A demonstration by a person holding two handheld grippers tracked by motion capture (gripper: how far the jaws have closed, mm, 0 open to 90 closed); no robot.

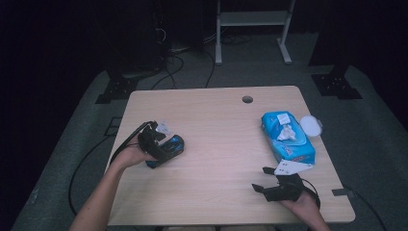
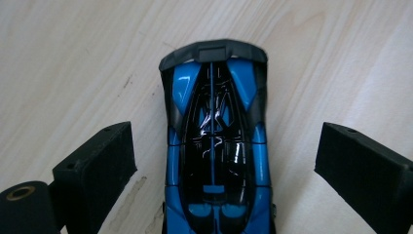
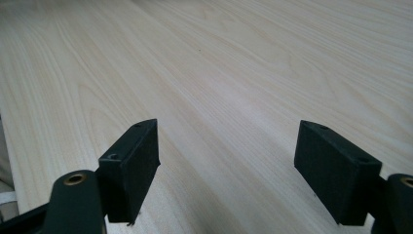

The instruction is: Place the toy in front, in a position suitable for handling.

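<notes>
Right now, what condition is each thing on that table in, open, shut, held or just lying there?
Left gripper: open, jaws either side of the car, not touching it.
Blue toy car: upright on the table, not gripped.
Right gripper: open, nothing between its jaws.
Wet wipes pack: lying flat, lid flipped open, a wipe sticking out.
White round lid: lying beside the pack.

Lab-like recording space: lone wooden table (image 1: 216, 144), dark surround, floor cables (image 1: 168, 67) (metal stand behind).

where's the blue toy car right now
The blue toy car sits on the table's left side in the high view, between the open jaws of the left tool, untouched by either jaw.
</notes>
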